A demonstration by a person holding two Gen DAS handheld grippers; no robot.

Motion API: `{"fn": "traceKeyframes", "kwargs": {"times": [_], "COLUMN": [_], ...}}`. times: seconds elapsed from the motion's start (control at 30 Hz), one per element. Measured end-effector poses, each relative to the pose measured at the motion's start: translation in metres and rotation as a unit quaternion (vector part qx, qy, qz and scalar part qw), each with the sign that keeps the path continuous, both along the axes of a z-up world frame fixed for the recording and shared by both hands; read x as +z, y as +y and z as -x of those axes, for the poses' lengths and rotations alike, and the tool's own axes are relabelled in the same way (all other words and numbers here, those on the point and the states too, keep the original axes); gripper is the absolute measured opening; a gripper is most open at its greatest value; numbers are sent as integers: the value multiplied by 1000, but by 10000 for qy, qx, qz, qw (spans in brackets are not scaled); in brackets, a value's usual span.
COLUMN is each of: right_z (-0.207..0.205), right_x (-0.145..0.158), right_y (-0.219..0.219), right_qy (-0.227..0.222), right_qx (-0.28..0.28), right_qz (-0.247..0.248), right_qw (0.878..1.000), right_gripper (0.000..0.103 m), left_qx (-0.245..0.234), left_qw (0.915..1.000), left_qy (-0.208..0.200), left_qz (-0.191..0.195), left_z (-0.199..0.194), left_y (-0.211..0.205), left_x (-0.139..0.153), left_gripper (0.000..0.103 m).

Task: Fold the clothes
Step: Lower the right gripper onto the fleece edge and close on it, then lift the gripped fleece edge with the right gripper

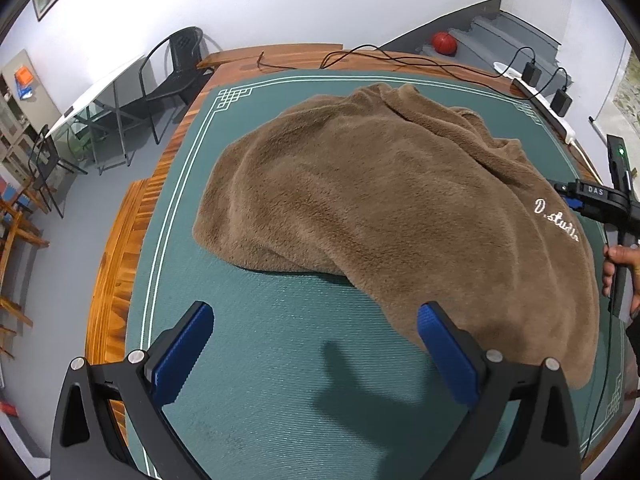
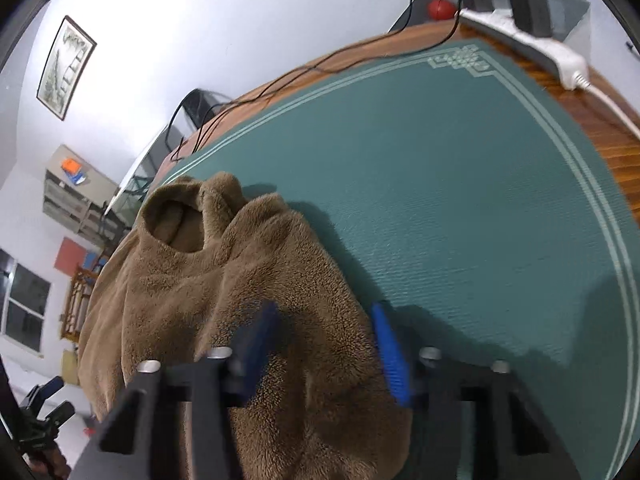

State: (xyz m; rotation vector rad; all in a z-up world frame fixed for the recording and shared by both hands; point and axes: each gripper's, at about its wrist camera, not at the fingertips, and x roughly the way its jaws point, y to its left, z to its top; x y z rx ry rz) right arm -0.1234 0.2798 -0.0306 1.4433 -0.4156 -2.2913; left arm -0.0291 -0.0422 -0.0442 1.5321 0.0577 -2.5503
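A brown fleece garment point(image 1: 380, 200) with white "D.studio" lettering lies rumpled on the green mat point(image 1: 280, 360). Its neck opening point(image 2: 176, 228) shows in the right wrist view. My left gripper point(image 1: 316, 344) hovers open over bare mat at the garment's near edge, its right pad point(image 1: 448, 356) next to the fabric. My right gripper point(image 2: 324, 344) has its blue pads partly closed, with a thick fold of the garment point(image 2: 280, 288) filling the gap. The left pad point(image 2: 260, 340) is blurred. From the left wrist view the right gripper point(image 1: 568, 196) sits at the garment's right edge, held by a hand point(image 1: 616, 268).
The mat covers a wooden table point(image 1: 120, 264). A white power strip point(image 2: 540, 48) with black adapters and trailing cables point(image 1: 400, 60) lies along the far edge. Chairs and a glass table point(image 1: 108, 112) stand to the left. A red ball point(image 1: 444, 43) rests on the stairs.
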Motion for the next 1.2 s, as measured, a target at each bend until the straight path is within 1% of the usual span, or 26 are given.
{"fn": "traceKeyframes", "kwargs": {"times": [0.23,0.53,0.57,0.6,0.7,0.77,0.83,0.97,1.07,1.1,1.2], "right_z": [4,12,11,10,5,0,-8,-32,-59,-66,-79], "right_x": [-9,-12,-12,-11,-8,2,19,55,74,76,74], "right_y": [-3,-11,-12,-13,-13,-13,-18,-44,-78,-89,-121], "right_qy": [-169,-129,-126,-131,-187,-91,74,353,486,514,782], "right_qx": [288,460,501,520,455,444,584,1190,1847,2022,2278], "right_qz": [387,499,498,555,1055,1448,1819,2084,1988,1806,711], "right_qw": [9987,9976,9974,9970,9932,9884,9816,9701,9612,9612,9680], "right_gripper": [48,49,43,27,15,13,12,12,12,12,13], "left_qx": [-5,25,21,20,70,94,108,110,104,104,117], "left_qw": [10000,9999,9999,9999,9999,9999,9999,9999,9999,9999,9999], "left_qy": [-65,-122,-123,-130,-116,-110,-89,-36,-14,-13,-19], "left_qz": [40,78,77,70,68,61,45,-4,-43,-65,-116], "left_z": [2,1,1,0,0,0,-1,-4,-5,-5,-7], "left_y": [2,4,4,4,3,2,1,1,1,1,-2], "left_x": [-3,-5,-4,-4,-2,-2,-1,2,3,3,3], "left_gripper": [102,102,102,102,102,102,102,102,102,102,102]}}
